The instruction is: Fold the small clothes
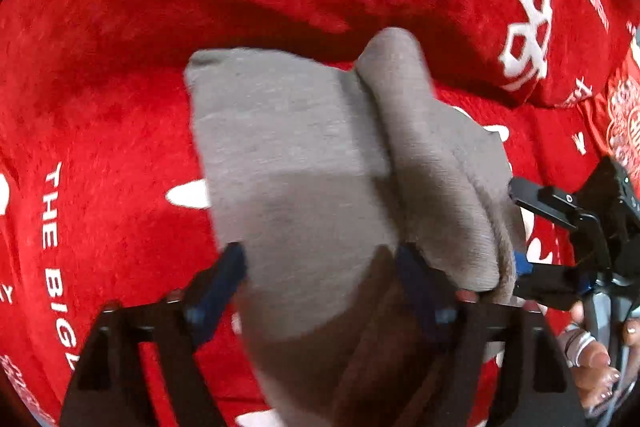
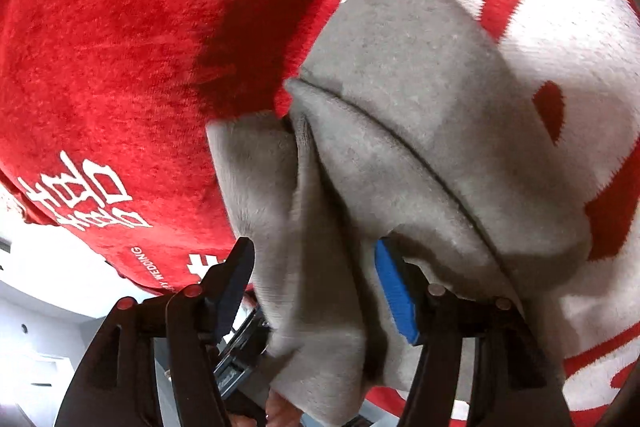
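A small grey garment [image 1: 304, 155] lies bunched on a red blanket; it also shows in the right wrist view [image 2: 404, 115]. My left gripper [image 1: 320, 275] has its blue-padded fingers wide apart with the grey cloth lying between them. My right gripper [image 2: 316, 267] also has its jaws apart, with folds of the grey garment draped between the fingers; it shows in the left wrist view [image 1: 520, 235] at the garment's right edge. A fold ridge runs up the garment's middle.
The red plush blanket [image 1: 120, 87] with white lettering covers the whole surface. Its edge [image 2: 120, 267] and white furniture [image 2: 40, 347] below show at the lower left of the right wrist view. A hand [image 1: 592, 355] holds the right gripper.
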Demonstrator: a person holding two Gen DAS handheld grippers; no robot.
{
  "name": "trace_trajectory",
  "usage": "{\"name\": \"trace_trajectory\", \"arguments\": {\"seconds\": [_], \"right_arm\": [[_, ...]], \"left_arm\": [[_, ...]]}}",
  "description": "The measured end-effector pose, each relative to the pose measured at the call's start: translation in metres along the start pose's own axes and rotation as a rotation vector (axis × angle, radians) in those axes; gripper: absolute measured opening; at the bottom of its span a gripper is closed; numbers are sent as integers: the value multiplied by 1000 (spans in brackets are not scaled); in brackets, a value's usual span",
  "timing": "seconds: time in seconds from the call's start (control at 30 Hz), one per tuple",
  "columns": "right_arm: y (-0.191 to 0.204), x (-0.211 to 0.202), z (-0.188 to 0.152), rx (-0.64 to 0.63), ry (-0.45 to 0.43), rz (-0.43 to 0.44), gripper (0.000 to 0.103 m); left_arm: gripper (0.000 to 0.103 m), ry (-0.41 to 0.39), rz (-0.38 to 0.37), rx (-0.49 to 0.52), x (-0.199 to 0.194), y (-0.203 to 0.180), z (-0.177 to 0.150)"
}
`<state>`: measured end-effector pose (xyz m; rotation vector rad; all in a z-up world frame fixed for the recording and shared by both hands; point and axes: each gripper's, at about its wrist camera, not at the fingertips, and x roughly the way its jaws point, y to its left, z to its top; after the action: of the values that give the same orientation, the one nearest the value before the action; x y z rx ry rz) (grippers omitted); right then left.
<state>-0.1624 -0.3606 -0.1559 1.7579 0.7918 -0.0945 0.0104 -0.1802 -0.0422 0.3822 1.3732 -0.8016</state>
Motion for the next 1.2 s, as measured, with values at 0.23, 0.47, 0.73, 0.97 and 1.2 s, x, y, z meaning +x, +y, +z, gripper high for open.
{"name": "trace_trajectory", "arguments": {"seconds": [0.23, 0.47, 0.73, 0.97, 1.2], "right_arm": [[-5, 3, 3, 28, -4, 37, 70], [3, 25, 15, -6, 67, 77, 70], [34, 66, 17, -134, 145, -118, 28], [91, 30, -4, -359, 51, -30, 14], [81, -15, 8, -387, -57, -144, 14]], "left_arm": [[84, -90, -70, 76, -35, -10, -3], [84, -76, 12, -110, -38, 54, -7], [84, -21, 97, -186, -20, 96, -21], [84, -14, 120, -199, -15, 96, -25], [84, -48, 100, -85, -18, 71, -15]]}}
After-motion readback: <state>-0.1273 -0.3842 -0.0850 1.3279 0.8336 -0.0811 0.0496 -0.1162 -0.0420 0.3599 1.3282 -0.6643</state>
